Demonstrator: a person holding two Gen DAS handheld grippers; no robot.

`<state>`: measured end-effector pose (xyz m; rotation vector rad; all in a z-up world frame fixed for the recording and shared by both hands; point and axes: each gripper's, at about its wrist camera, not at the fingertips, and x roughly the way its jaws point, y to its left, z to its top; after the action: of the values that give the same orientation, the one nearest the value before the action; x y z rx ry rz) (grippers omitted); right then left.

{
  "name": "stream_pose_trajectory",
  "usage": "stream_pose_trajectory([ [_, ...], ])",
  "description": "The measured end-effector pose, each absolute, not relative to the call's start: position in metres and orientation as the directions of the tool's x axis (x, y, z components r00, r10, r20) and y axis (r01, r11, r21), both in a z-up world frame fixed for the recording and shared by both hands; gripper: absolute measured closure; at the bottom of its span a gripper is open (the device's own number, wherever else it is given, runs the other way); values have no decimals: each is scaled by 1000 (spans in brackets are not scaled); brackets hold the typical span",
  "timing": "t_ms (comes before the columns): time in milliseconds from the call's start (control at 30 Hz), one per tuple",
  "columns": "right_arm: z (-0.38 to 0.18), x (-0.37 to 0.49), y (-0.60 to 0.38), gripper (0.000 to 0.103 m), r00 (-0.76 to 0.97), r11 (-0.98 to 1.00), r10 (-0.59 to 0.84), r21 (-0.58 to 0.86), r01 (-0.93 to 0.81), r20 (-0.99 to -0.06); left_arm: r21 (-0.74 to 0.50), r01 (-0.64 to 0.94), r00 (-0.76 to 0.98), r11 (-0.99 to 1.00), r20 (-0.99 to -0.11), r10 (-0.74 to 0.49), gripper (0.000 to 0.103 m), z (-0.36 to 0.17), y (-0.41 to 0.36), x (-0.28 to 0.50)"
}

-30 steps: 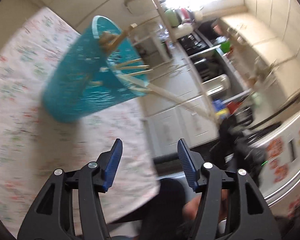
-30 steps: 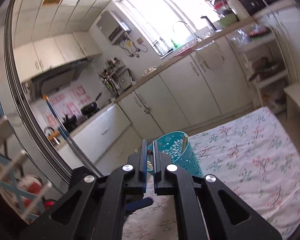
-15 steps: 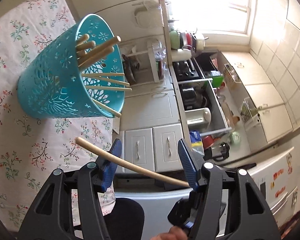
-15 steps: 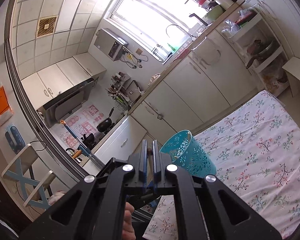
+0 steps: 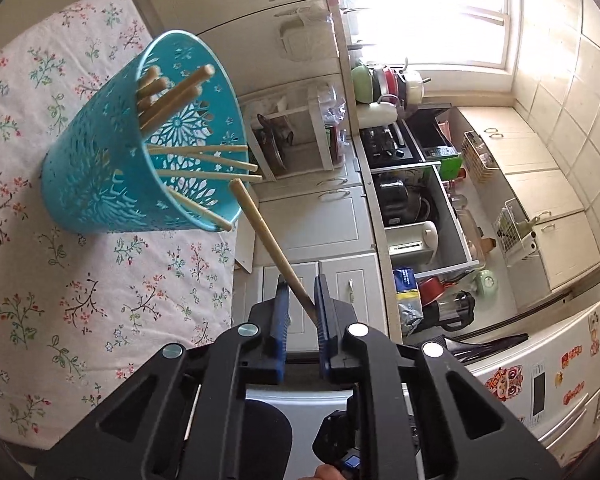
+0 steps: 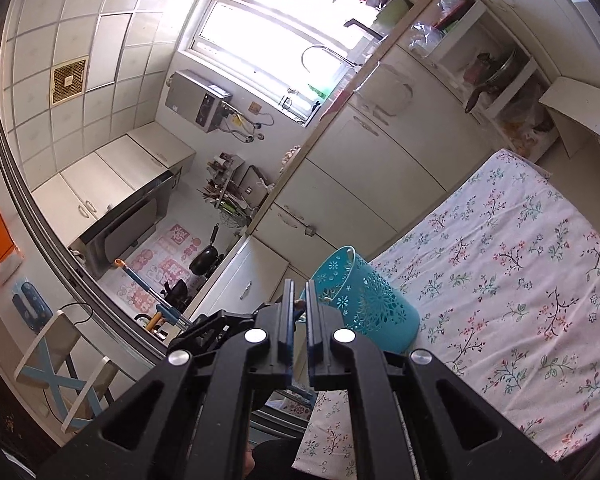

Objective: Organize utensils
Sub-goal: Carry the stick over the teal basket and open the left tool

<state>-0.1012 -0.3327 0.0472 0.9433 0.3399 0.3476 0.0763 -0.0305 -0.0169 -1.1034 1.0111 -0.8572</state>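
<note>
While one wooden stick (image 5: 269, 245) is clamped between the blue pads of the left gripper (image 5: 301, 303), its free end is held up close to the rim of the teal basket (image 5: 100, 184), just outside the opening on the side nearest the cabinets. The stick runs slantwise from the jaws, which are drawn in tight against it. Several more sticks (image 5: 204, 160) are seen inside the basket, some leaning against the far wall with their ends near the rim, others laid across the opening and poking out past it. The basket, pierced with flower patterns, is stood on a floral cloth (image 5: 60, 300) near the edge of the table.

From the right wrist view the basket (image 6: 364, 304) is seen just beyond the right gripper (image 6: 297, 300), again on the cloth (image 6: 520, 300) close to its edge. The right gripper's jaws are nearly closed, with only a narrow slot left between the pads; whether anything is held there cannot be told, since the slot is dark and only a small brownish spot shows at its tip.

Beyond the table, white cabinets (image 6: 352, 184), a bright window (image 6: 276, 32) and a fridge (image 5: 548, 376) with stickers are shown.
</note>
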Motion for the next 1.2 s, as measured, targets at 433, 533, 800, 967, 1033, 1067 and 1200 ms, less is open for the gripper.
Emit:
stream_pose_trajectory([
  [433,34,-80,-319,93,858,505,495,849,-153,-140,-956,174,371,236,-158,-915,98,25,-11,91],
  [533,32,-66,-315,92,848,501,510,851,-156,-144,-949,196,399,248,-154,-904,98,36,-3,97],
  [800,19,-36,-323,69,841,501,500,861,-87,-206,-882,265,538,389,-200,-819,98,80,22,122],
  [967,4,-37,-328,68,839,535,469,845,-20,-277,-707,321,648,630,-321,-690,98,110,14,125],
  [1033,-3,-36,-327,67,833,549,459,836,8,-309,-573,328,700,751,-387,-601,98,116,-2,123],
  [1067,-5,-36,-326,67,830,558,456,830,15,-322,-522,330,715,787,-406,-569,98,117,-8,122],
  [1200,-11,-35,-315,67,816,621,442,784,22,-373,-325,338,723,883,-511,-465,98,108,-43,126],
])
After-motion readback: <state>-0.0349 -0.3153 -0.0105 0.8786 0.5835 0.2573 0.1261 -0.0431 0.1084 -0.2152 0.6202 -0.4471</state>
